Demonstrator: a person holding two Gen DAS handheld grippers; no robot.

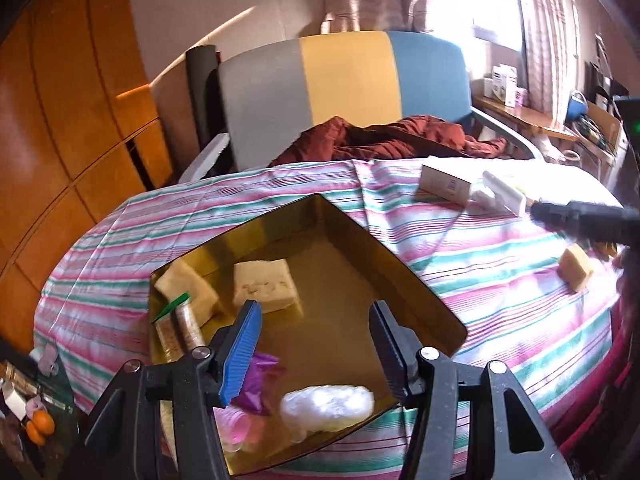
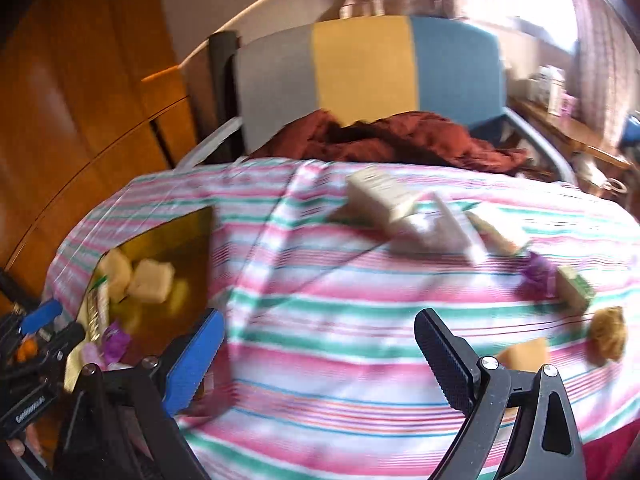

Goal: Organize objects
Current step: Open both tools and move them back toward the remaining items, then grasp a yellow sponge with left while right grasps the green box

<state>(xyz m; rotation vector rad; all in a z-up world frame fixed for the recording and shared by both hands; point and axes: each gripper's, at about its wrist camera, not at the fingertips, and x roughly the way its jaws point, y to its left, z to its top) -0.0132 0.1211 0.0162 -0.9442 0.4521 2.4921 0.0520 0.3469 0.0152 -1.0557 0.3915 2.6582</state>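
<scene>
while no label reads clearly, left gripper (image 1: 316, 316) half-wide over gold tray (image 1: 400, 276), right gripper (image 2: 320, 336) wide, both empty

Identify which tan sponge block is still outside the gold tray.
The tan block lying alone on the striped cloth, right of the gold tray; the other two sit inside it.

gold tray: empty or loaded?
Loaded. The gold tray holds sponge blocks, a clear bag and purple wrapper.
</scene>
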